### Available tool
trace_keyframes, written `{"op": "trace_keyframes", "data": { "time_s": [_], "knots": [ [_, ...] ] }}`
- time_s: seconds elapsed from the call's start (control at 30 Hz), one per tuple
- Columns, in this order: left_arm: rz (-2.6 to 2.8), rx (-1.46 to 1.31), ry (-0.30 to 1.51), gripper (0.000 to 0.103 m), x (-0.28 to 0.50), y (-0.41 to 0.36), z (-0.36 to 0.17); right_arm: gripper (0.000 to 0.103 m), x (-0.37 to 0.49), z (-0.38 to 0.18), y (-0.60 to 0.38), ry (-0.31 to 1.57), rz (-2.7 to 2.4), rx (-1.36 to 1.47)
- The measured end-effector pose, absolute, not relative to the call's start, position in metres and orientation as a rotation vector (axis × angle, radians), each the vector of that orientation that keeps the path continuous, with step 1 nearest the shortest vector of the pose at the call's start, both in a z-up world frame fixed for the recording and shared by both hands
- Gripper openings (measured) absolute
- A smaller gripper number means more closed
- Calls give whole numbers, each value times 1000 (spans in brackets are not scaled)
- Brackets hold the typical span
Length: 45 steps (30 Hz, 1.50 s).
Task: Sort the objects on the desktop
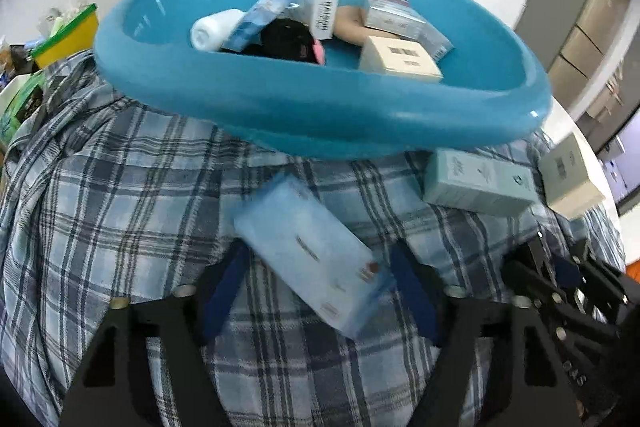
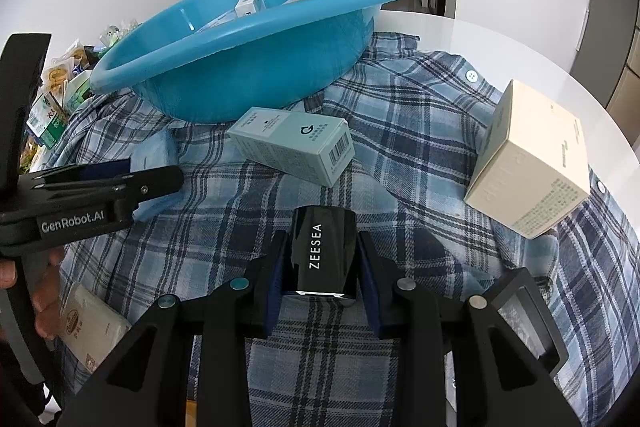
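Right tongs (image 2: 320,267) pinch the black ZEESEA box (image 2: 323,259); left tongs (image 1: 320,275) straddle the pale blue packet (image 1: 312,255), apparently not yet clamped; blue basin (image 1: 320,107) waits at twelve o'clock; a loose grip could let the packet slide back onto the plaid shirt (image 1: 120,207).

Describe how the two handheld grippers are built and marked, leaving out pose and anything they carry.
Both are matte black plastic frames with cut-out arms and round silver pivot bolts. The left gripper and right gripper each have two fingers lined with dark blue pads. White "GenRobot.AI" lettering runs along the left one's side. No cables or sleeves show.
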<state>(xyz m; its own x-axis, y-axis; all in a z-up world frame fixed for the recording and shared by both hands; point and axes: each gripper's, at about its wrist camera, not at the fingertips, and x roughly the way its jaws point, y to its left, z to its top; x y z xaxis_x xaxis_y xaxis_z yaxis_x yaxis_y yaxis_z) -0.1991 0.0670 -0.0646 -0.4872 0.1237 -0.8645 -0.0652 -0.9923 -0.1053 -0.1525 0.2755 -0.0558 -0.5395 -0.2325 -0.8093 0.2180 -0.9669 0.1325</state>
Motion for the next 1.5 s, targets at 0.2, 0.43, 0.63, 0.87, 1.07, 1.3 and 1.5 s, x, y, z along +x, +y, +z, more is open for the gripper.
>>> {"op": "trace_keyframes", "data": {
  "time_s": [0.2, 0.43, 0.63, 0.87, 1.07, 1.3, 1.5],
  "knots": [
    [2576, -1540, -85, 47, -188, 64, -62, 32, -153, -56, 275, -20, -2551, 1344],
    [2545, -1581, -86, 67, -166, 54, -58, 32, -152, -56, 274, -16, -2553, 1342],
    [2617, -1472, -134, 83, -163, 52, -49, 32, -152, -56, 274, -15, -2553, 1341],
    [2639, -1485, -103, 81, -198, 62, -61, 31, -150, -57, 273, 6, -2561, 1333],
    [2656, -1472, 7, 41, -194, 68, -64, 29, -150, -57, 276, -5, -2577, 1318],
    [2629, -1505, -22, 41, -163, 54, -60, 29, -145, -47, 273, 5, -2570, 1277],
    [2650, -1520, 14, 55, -148, 46, -63, 29, -147, -57, 266, 39, -2555, 1316]
  ]
}}
